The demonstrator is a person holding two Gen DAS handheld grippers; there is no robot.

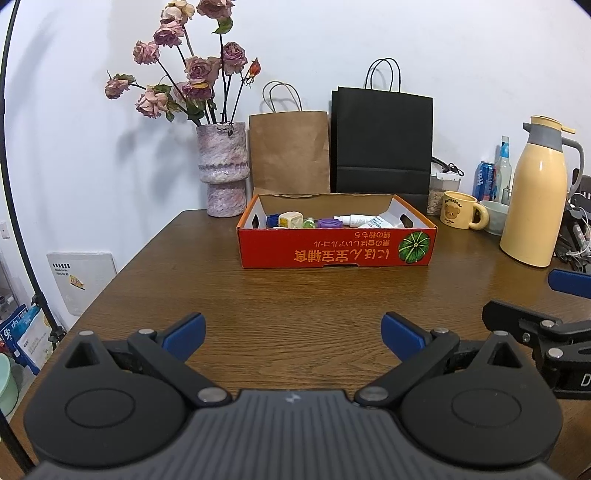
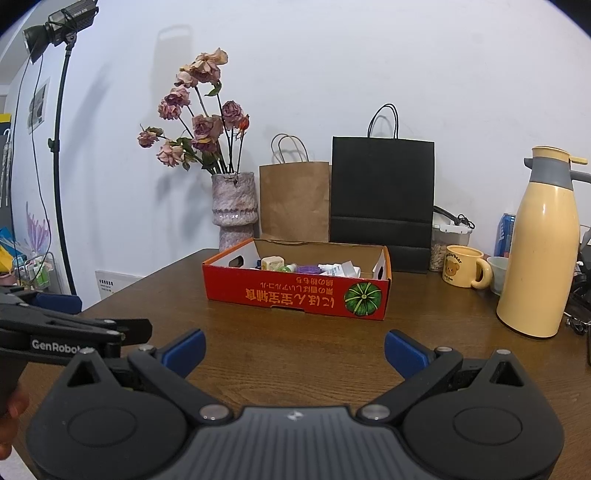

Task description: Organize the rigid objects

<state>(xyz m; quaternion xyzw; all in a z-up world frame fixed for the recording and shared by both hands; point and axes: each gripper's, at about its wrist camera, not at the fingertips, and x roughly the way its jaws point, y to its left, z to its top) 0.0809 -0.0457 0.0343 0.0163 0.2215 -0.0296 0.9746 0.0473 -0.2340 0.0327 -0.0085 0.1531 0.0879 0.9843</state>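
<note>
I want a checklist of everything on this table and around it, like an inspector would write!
Surface: brown wooden table, bare in front of the box.
Job's things: red cardboard box holding small bottles and caps.
Clutter: vase of dried roses, brown bag, black bag, bear mug, yellow thermos.
Grippers: left gripper open, empty; right gripper open, empty.
Cables: tangle at the table's right edge.
Surroundings: white wall, studio light on a stand.

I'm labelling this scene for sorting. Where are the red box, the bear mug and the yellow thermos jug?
red box [image 1: 325, 247]: left wrist view, on its printed front wall.
bear mug [image 1: 456, 214]: left wrist view, on its body by the bear print.
yellow thermos jug [image 2: 543, 258]: right wrist view, mid body.
</note>
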